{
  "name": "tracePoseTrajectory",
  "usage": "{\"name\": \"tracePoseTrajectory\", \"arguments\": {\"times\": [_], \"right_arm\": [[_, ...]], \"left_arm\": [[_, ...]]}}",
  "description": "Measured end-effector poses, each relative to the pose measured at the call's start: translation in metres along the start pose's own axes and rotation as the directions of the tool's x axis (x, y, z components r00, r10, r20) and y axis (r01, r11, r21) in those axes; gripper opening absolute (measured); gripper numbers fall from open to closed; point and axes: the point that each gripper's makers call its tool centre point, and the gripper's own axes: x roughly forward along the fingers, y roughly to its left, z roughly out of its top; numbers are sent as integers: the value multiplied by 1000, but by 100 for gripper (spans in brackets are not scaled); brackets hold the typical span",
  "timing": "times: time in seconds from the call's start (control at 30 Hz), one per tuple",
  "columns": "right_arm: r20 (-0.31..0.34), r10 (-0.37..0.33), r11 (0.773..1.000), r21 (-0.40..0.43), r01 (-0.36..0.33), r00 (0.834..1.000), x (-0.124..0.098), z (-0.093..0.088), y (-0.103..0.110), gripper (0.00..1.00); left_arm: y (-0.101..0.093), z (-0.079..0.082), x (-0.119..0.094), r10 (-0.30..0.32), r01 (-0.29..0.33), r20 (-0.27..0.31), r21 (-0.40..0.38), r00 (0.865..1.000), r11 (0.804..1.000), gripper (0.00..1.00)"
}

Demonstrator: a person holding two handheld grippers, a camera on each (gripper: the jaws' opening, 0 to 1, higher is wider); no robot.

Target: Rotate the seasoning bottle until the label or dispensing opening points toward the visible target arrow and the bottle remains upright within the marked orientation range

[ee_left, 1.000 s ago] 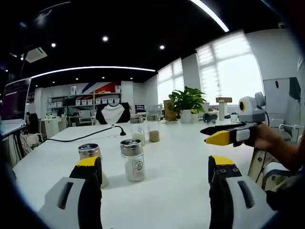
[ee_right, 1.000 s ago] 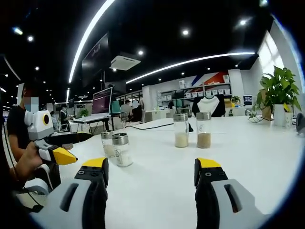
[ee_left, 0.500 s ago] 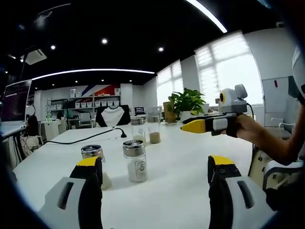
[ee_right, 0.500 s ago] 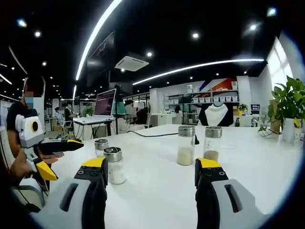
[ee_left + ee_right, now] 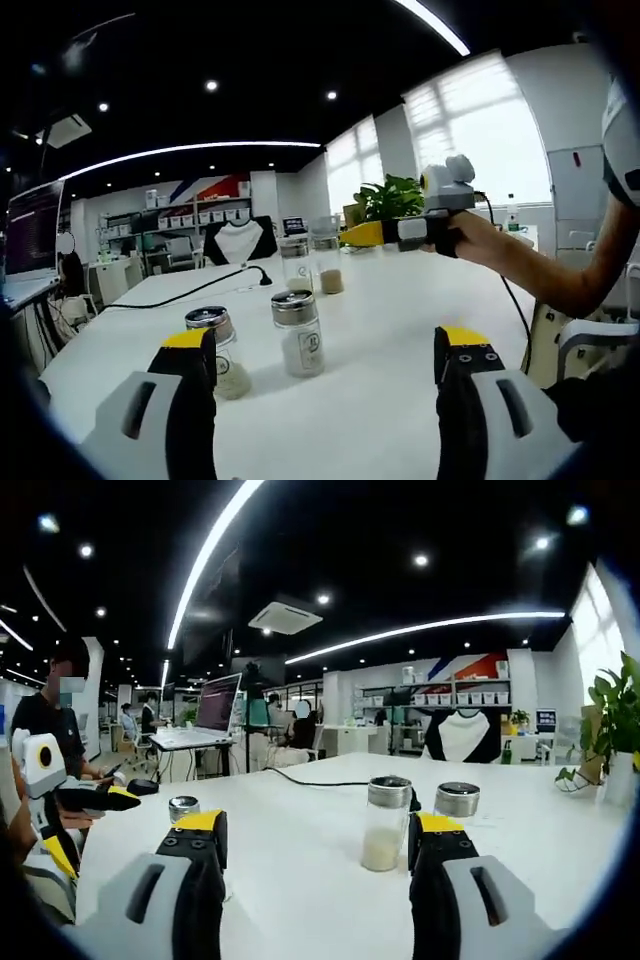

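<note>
Both the left claw (image 5: pixel 320 365) and right claw (image 5: pixel 318 845) are held level, jaws parted, gripping nothing.

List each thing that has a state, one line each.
left gripper: open, empty, low over the table.
right gripper: open, empty, aimed at the far bottles.
near seasoning bottle: upright, capped, label facing the left gripper view.
bottle beside it: upright, capped, partly behind a jaw.
far bottle: upright, capped, pale powder at the bottom.
black cable: lying loose on the table.
</note>
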Motion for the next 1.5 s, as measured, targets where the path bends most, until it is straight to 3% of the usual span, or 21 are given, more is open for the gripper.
{"name": "tracePoseTrajectory", "arguments": {"times": [0.23,0.47,0.9,1.2,1.33,1.5], "right_arm": [[6,-14,1000,-9,14,1000,26,5,-18,72],[-33,-39,998,-48,38,999,48,-5,-32,71],[-61,-87,995,43,90,994,63,-25,-61,69],[-86,-74,996,38,77,994,81,-34,-61,64],[-79,-92,996,11,93,993,91,-33,-65,56],[-94,-98,995,5,99,991,102,-37,-71,57]], "left_arm": [[4,-9,6,-9,9,-8,-27,1000,1000,94],[4,-12,11,-42,42,2,-64,999,997,94],[0,-6,17,-64,65,14,-56,998,996,94],[1,-8,22,-75,76,16,-83,997,994,94],[1,-13,27,-79,79,3,-88,997,993,94],[1,-13,27,-81,82,5,-95,997,992,94]]}}
